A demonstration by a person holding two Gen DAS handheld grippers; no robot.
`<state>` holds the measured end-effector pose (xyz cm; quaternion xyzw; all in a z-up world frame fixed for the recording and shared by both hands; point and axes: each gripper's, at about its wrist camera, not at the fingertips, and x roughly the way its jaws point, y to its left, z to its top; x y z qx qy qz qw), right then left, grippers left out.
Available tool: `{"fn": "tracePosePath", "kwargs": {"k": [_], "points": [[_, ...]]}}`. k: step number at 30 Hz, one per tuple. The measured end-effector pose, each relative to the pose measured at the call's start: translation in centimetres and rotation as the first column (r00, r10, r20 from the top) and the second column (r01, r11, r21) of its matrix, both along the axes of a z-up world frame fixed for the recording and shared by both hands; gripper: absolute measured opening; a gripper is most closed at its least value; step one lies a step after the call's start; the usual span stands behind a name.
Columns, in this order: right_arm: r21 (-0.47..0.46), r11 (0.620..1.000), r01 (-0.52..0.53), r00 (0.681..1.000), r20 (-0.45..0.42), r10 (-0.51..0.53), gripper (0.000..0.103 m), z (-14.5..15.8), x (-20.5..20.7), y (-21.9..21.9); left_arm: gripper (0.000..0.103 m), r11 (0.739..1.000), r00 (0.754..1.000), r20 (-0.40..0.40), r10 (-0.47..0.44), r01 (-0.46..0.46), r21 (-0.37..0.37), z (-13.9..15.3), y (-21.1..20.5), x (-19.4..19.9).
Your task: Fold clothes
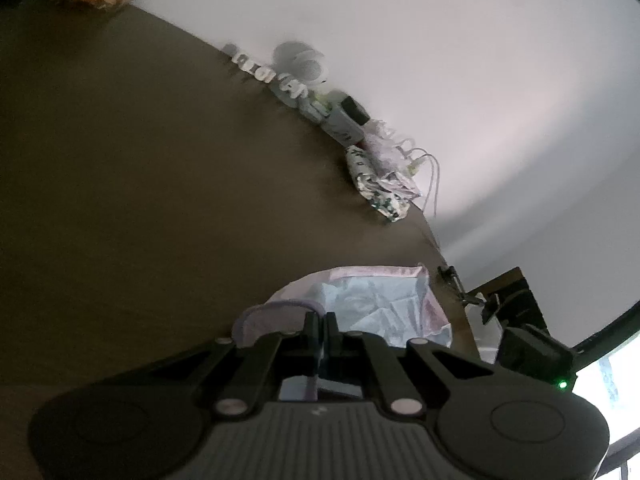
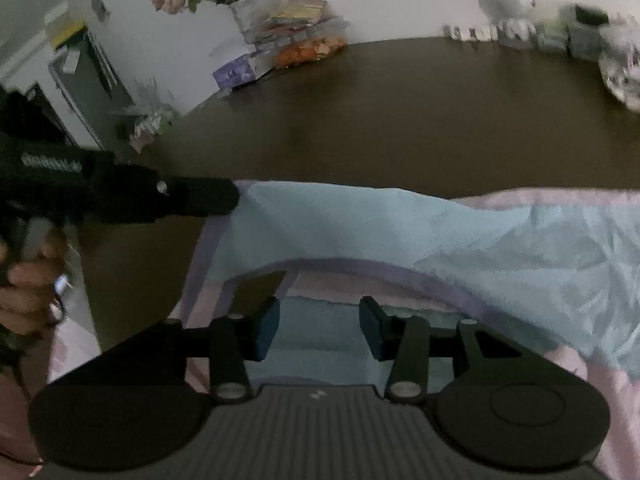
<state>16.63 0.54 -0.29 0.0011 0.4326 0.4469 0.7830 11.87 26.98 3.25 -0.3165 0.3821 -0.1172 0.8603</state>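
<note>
Dark brown tabletop point(image 2: 400, 120) filled most of both views. The garment point(image 2: 400, 232), pale blue with pink and lilac trim, lay on its near edge, spreading toward 3 o'clock in the right wrist view. Left gripper point(image 1: 323, 320) had its fingers closed on the garment's lilac-trimmed edge. Right gripper point(image 2: 319, 322) hovered over the cloth, fingers apart, nothing between them. Clutter point(image 1: 320, 96) lined the far tabletop edge at 1 o'clock in the left view.

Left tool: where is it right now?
In the right wrist view, the left tool comes in from the left, shut on the light blue garment at its corner, above the dark table.
</note>
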Motion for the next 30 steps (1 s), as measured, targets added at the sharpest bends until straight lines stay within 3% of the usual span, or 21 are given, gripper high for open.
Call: {"fn": "tracePosePath", "kwargs": {"k": [2, 4, 6, 10, 12, 15, 18, 20, 26, 28, 29, 30], "points": [[0.003, 1.0, 0.007, 1.0, -0.001, -0.007, 0.045, 0.1, -0.1, -0.2, 0.003, 1.0, 1.0, -0.004, 0.006, -0.006, 0.016, -0.2, 0.2, 0.0], [0.006, 1.0, 0.011, 1.0, 0.005, -0.011, 0.045, 0.3, -0.3, -0.7, 0.024, 0.998, 1.0, -0.012, 0.004, -0.003, 0.059, -0.4, 0.3, -0.2], [0.011, 1.0, 0.021, 1.0, 0.008, -0.021, 0.045, 0.4, -0.4, -1.1, 0.037, 0.992, 0.999, -0.015, -0.03, 0.031, 0.12, -0.4, -0.1, -0.9], [0.021, 0.999, 0.043, 0.999, -0.003, -0.043, 0.045, 0.4, -0.2, -2.0, 0.044, 0.968, 0.995, -0.012, -0.099, 0.099, 0.232, 0.8, -2.0, -1.8], [0.025, 0.998, 0.05, 0.999, -0.002, -0.05, 0.045, 0.4, -0.3, -2.2, 0.047, 0.93, 0.992, -0.026, -0.124, 0.125, 0.346, 1.4, -4.0, -1.8], [0.029, 0.998, 0.058, 0.998, 0.008, -0.058, 0.048, 0.3, -0.7, -2.5, 0.046, 0.816, 0.984, -0.071, -0.164, 0.176, 0.551, 1.5, -8.1, -1.5], [0.037, 0.997, 0.071, 0.997, 0.012, -0.071, 0.048, 0.1, -0.9, -3.2, 0.045, 0.698, 0.976, -0.135, -0.17, 0.216, 0.682, 0.5, -11.5, -1.0], [0.051, 0.996, 0.077, 0.997, 0.013, -0.078, 0.048, 0.1, -1.2, -3.9, 0.045, 0.652, 0.971, -0.179, -0.161, 0.241, 0.719, -0.4, -13.0, -0.6], [0.092, 0.992, 0.081, 0.996, 0.025, -0.083, 0.05, 0.1, -1.9, -5.8, 0.04, 0.567, 0.968, -0.23, -0.097, 0.243, 0.787, -1.9, -15.5, 0.4], [0.105, 0.991, 0.077, 0.996, 0.027, -0.08, 0.051, 0.1, -2.1, -6.3, 0.022, 0.554, 0.971, -0.227, -0.07, 0.227, 0.801, -2.1, -15.7, 0.6], [0.112, 0.991, 0.073, 0.997, 0.028, -0.077, 0.051, 0.1, -2.1, -6.6, 0.015, 0.56, 0.972, -0.228, -0.06, 0.222, 0.798, -2.0, -15.7, 0.7], [0.117, 0.991, 0.07, 0.997, 0.028, -0.074, 0.051, 0.1, -2.2, -6.9, 0.008, 0.582, 0.972, -0.229, -0.056, 0.218, 0.783, -1.9, -15.4, 0.8]]}}
